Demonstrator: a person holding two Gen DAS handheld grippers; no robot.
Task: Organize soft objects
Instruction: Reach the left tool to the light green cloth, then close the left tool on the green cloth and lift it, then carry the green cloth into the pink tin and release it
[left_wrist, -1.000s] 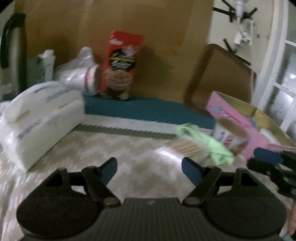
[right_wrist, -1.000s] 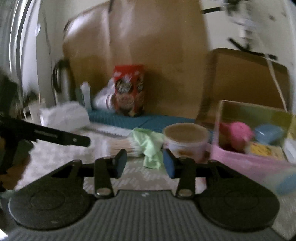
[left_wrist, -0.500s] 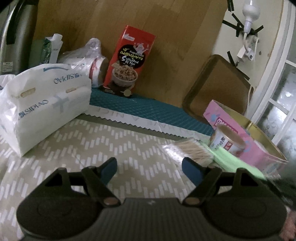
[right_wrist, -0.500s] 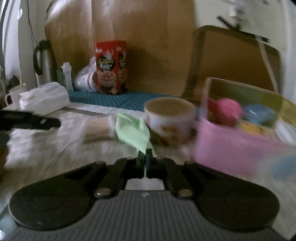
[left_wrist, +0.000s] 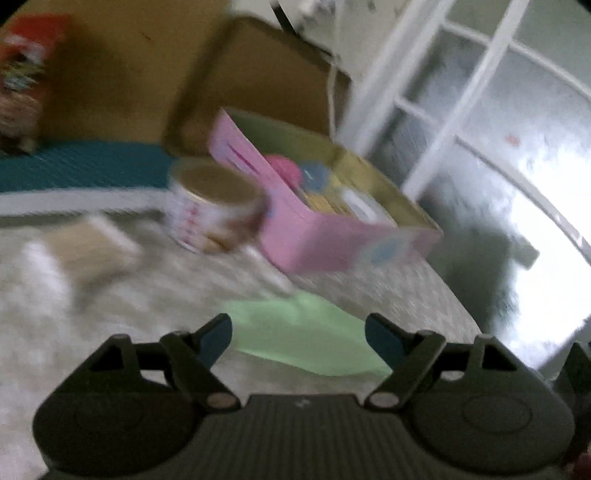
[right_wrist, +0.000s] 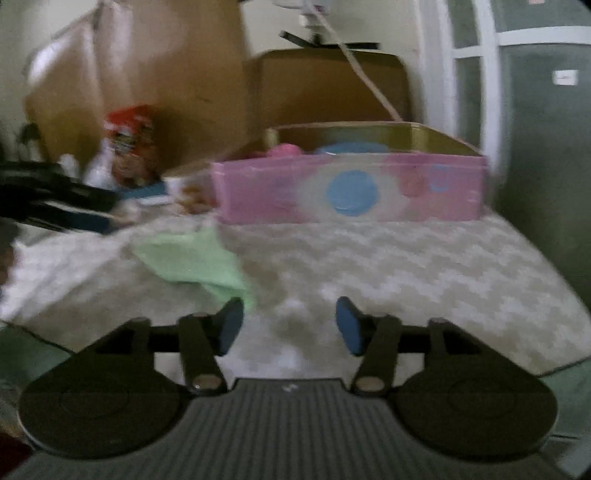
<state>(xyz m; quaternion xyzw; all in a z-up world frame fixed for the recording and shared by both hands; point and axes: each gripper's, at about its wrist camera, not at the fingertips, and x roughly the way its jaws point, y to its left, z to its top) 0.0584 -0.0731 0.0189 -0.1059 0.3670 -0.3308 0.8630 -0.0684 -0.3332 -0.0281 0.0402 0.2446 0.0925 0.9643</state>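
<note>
A light green cloth (left_wrist: 306, 343) lies flat on the zigzag-patterned table cover, in front of a pink box (left_wrist: 325, 236). My left gripper (left_wrist: 297, 326) hovers just short of the cloth; its jaws are opening, and the cloth shows in the gap, untouched by the pads. In the right wrist view the green cloth (right_wrist: 192, 258) lies left of my right gripper (right_wrist: 289, 314), whose jaws are opening with nothing between them. The left gripper (right_wrist: 66, 206) reaches in from the left edge. The pink box (right_wrist: 351, 192) holds a pink soft thing (left_wrist: 282, 170) and a blue thing (left_wrist: 314, 175).
A paper cup (left_wrist: 214, 206) stands against the box's left corner, with a packet of thin sticks (left_wrist: 88, 247) to its left. A red cereal box (right_wrist: 129, 147) and brown boards stand at the back. The table edge (left_wrist: 458, 302) drops off on the right, near a window.
Half a second ago my right gripper was shut on the green cloth; now it stands open and the cloth lies on the table. Both views have swung right toward the pink box.
</note>
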